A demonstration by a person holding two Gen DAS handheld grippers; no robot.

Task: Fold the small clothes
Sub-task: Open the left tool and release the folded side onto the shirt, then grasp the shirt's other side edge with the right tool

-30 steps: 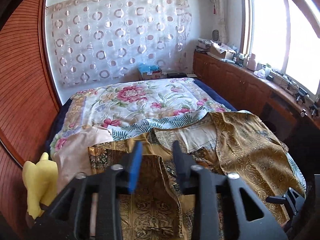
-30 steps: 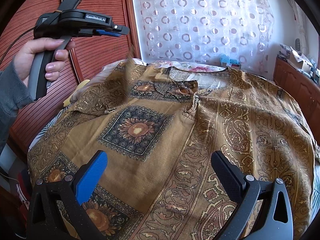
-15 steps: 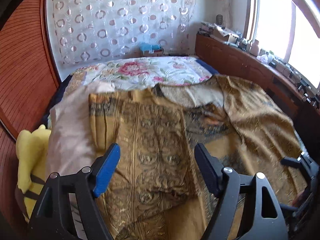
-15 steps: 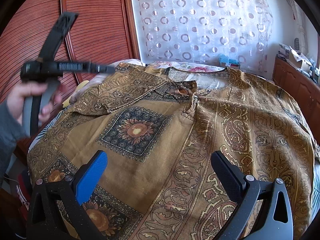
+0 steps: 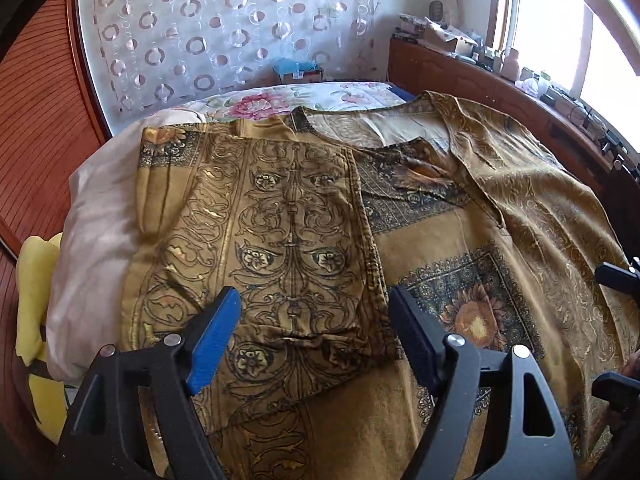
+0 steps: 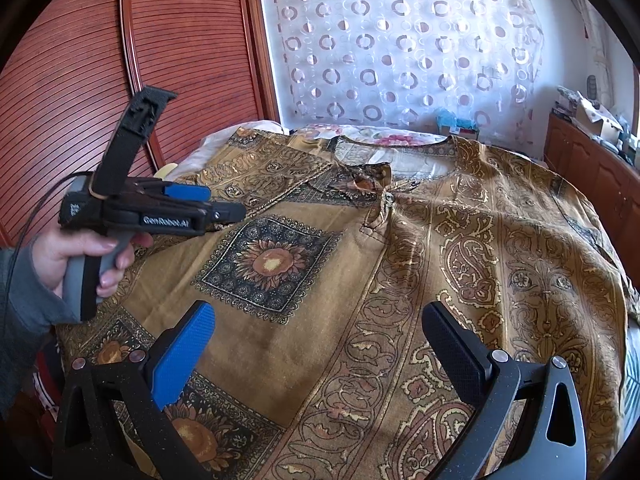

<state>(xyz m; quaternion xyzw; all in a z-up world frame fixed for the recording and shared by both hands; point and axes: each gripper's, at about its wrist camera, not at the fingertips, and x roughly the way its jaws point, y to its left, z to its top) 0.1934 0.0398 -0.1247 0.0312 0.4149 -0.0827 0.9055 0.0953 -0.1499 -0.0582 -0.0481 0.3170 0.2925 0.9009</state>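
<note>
Garment: your ochre printed tunic point(image 6: 400, 280) lies spread flat on the bed, neckline toward the curtain point(image 6: 400, 48).
Folded part: one sleeve side point(image 5: 256, 240) is turned over onto the tunic front, its edge beside the sunflower square point(image 5: 472, 312).
Left gripper: your left gripper point(image 5: 314, 334) hovers just above the folded sleeve; the jaws are spread wide and nothing is between them.
Left hand: in the right wrist view your left hand point(image 6: 80, 256) grips the handle, at the tunic's left edge.
Right gripper: your right gripper point(image 6: 320, 352) is over the tunic's lower front, jaws wide apart, holding nothing.
Pillow: a pale pillow point(image 5: 96, 232) lies under the tunic's left side.
Toy: a yellow plush toy point(image 5: 36, 320) sits beside that pillow, farther from the tunic.
Quilt: a floral quilt point(image 5: 320, 96) shows beyond the neckline.
</note>
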